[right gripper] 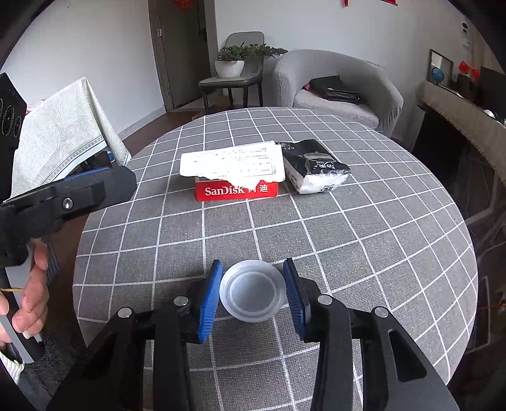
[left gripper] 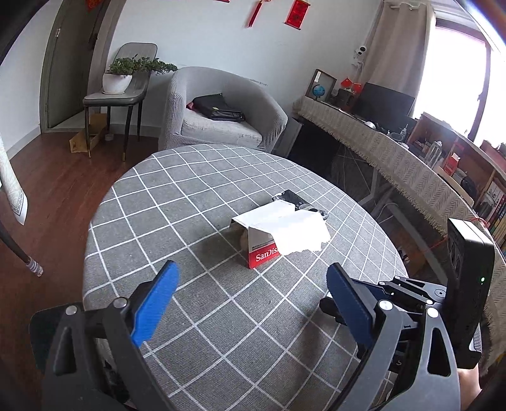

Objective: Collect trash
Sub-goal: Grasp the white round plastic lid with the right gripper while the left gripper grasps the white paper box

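This is a living room in a home. A round table under a grey checked cloth stands on a wood floor, with a grey armchair holding a black bag behind it, and a chair bearing a potted plant beside a door. Red hangings mark the white wall, and a cloth-covered desk with a globe and monitor runs toward a curtained window.

Left gripper spread wide; right gripper narrower.
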Demonstrator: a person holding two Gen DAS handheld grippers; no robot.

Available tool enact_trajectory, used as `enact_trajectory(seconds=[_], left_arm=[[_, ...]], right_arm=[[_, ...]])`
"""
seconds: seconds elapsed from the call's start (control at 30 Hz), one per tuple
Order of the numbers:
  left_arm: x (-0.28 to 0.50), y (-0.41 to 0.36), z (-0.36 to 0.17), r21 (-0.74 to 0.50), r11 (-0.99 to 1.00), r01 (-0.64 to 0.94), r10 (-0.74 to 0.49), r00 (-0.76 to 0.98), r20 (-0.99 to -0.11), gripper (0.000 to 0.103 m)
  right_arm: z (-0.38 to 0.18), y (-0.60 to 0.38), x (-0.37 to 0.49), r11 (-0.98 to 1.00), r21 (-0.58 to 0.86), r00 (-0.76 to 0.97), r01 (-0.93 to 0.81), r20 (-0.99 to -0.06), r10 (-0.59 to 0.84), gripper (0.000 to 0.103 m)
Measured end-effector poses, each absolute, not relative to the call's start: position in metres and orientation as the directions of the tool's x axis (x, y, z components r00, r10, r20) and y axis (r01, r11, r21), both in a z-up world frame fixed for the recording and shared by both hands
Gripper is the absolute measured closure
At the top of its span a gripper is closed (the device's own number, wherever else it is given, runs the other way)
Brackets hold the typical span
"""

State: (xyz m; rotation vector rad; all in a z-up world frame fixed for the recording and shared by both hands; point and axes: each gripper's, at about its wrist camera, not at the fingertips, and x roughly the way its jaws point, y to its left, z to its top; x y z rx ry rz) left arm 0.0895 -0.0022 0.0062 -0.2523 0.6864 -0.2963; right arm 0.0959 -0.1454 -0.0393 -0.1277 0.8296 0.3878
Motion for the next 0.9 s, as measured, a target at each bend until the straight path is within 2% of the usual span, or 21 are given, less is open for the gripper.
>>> enact_trajectory(seconds=[0.6,0.9], left_arm=[[0.144,-0.06,0.005,-0.26,0.957,0.128,-0.27,0.717,-0.643,0.006],[0.165,-0.078,0.01,-0.186,0.981,0.048,-0.164,0.712,-0.683,0.006]], right_arm=[[-0.02,-0.218,0.134,0.943,0.105,0.631,-0.314,-0.72,0.29,0.063],[-0.014,-0.24,0.153,0.941,0.113,0.627,-0.318,-0.719,0.298,0.063]])
